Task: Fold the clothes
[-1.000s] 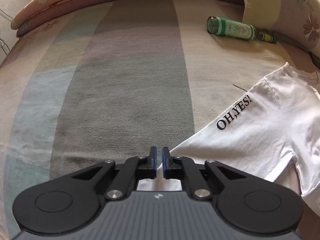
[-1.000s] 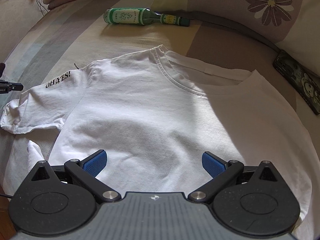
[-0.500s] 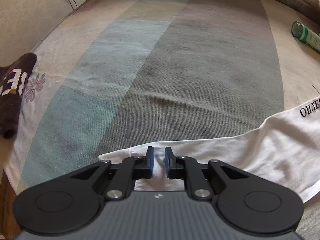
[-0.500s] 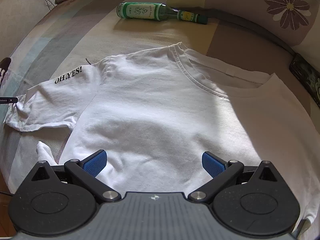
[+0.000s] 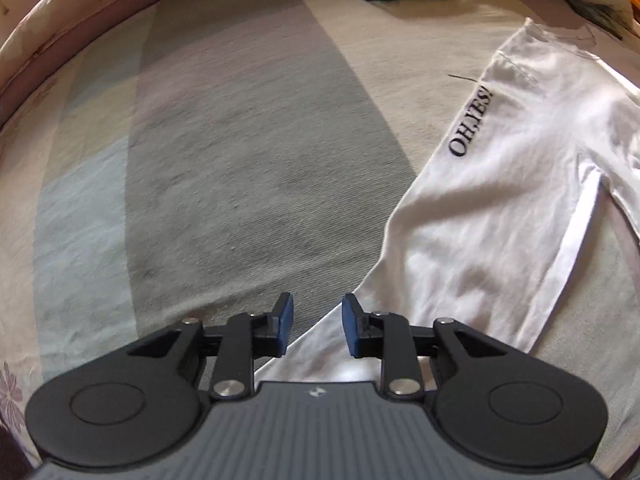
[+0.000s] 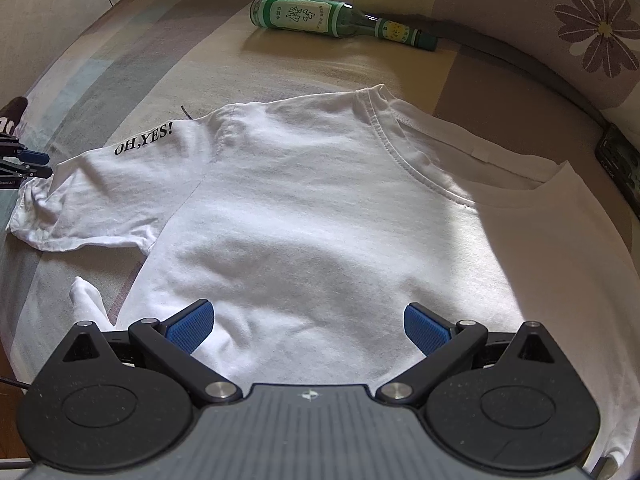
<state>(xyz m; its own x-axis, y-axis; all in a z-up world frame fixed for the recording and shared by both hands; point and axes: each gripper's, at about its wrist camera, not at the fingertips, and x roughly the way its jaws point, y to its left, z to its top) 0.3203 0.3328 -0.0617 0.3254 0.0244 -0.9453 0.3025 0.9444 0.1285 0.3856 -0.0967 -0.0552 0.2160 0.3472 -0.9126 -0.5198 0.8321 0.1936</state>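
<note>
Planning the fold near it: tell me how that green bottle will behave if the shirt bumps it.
The green bottle lies on its side on the bed, so it would probably roll. It looks like glass, likely heavy for its size and breakable, though soft bedding should slow it.

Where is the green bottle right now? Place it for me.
The green bottle lies on its side at the top of the right wrist view, on the striped cover beyond the white T-shirt collar, beside the flowered pillow.

White T-shirt (image 6: 320,220), green bottle (image 6: 320,16), striped bedsheet (image 5: 200,160).
</note>
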